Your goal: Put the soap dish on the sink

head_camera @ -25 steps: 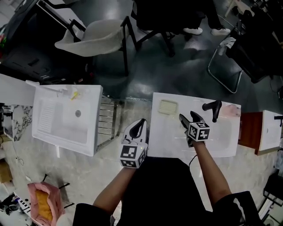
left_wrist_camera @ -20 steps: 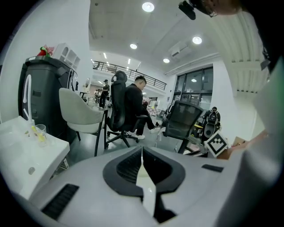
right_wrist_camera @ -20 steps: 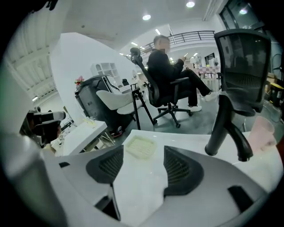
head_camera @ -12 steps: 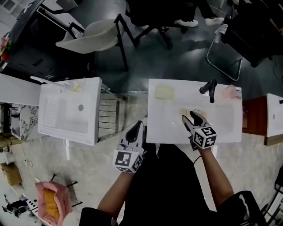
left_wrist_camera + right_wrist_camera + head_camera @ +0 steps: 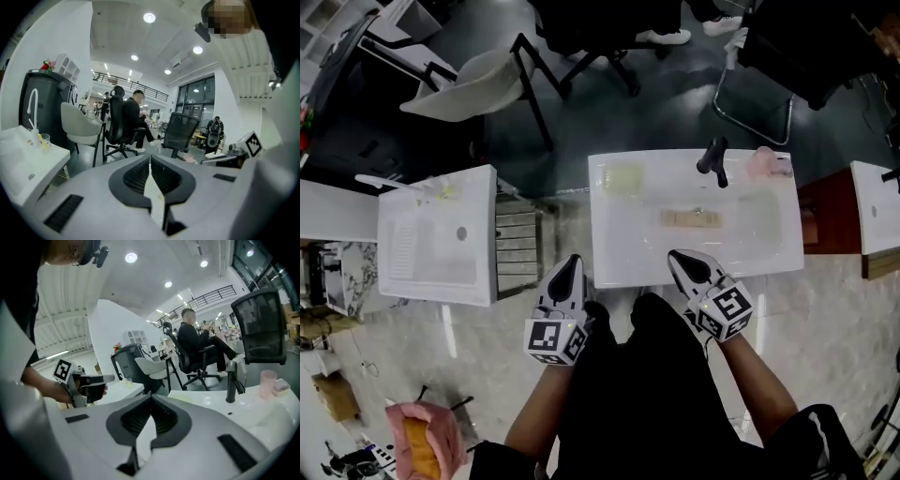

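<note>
A tan slatted soap dish [image 5: 692, 218] lies flat in the white sink [image 5: 619, 267], just in front of the black tap [image 5: 712, 159]. Nothing touches it. My right gripper [image 5: 676, 256] hovers at the sink's near edge, pulled back from the dish, shut and empty; in its own view the right gripper [image 5: 151, 397] has its jaws pressed together. My left gripper [image 5: 572, 261] is at the sink's near left corner, also shut with nothing in it, as the left gripper [image 5: 150, 160] shows in its own view.
A pale yellow-green pad [image 5: 623, 178] lies at the sink's back left and a pink cup [image 5: 762, 162] stands right of the tap. A second white sink [image 5: 441, 239] stands to the left, with a metal rack [image 5: 517, 248] between. Chairs and seated people are beyond.
The right gripper drew back from the basin toward the near edge and its jaws closed, leaving the soap dish lying in the sink. The left gripper also moved back.
</note>
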`<state>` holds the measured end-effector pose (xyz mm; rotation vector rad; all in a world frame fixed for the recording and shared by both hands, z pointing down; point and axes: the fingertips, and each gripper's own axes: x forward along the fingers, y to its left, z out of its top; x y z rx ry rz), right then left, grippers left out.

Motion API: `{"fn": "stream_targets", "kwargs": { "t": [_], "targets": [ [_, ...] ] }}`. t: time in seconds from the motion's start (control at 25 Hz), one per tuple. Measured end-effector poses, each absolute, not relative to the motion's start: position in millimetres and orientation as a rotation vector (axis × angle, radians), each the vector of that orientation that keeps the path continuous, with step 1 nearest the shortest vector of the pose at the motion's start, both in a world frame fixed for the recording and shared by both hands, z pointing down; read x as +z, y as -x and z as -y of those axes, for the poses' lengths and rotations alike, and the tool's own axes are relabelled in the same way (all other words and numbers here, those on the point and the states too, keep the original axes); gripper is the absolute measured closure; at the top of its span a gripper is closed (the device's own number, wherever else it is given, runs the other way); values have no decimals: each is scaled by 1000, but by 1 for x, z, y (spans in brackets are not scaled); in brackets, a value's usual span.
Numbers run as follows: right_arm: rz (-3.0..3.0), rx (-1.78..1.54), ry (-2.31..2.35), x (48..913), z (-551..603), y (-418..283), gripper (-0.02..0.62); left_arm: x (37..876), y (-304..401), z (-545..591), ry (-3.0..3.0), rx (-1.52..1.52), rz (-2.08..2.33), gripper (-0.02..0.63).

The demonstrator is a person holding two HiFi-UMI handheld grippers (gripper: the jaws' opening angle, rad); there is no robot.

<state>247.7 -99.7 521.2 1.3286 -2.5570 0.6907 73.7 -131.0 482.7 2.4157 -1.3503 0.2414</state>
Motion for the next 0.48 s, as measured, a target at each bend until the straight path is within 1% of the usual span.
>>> {"fn": "stream_targets", "kwargs": {
  "t": [0.2,0.36,0.48],
  "targets": [
    [2577,621,-1321,502,63,-237,595,488,-82,106,-2442,272,1285,591],
    [2566,558,-1252,501,23,-201,595,487,-81,72,-2509,261,1209,591],
    [2534,544,-1298,498,-4,-169,595,486,-61,40,-2531,248,1168,591]
  ]
}}
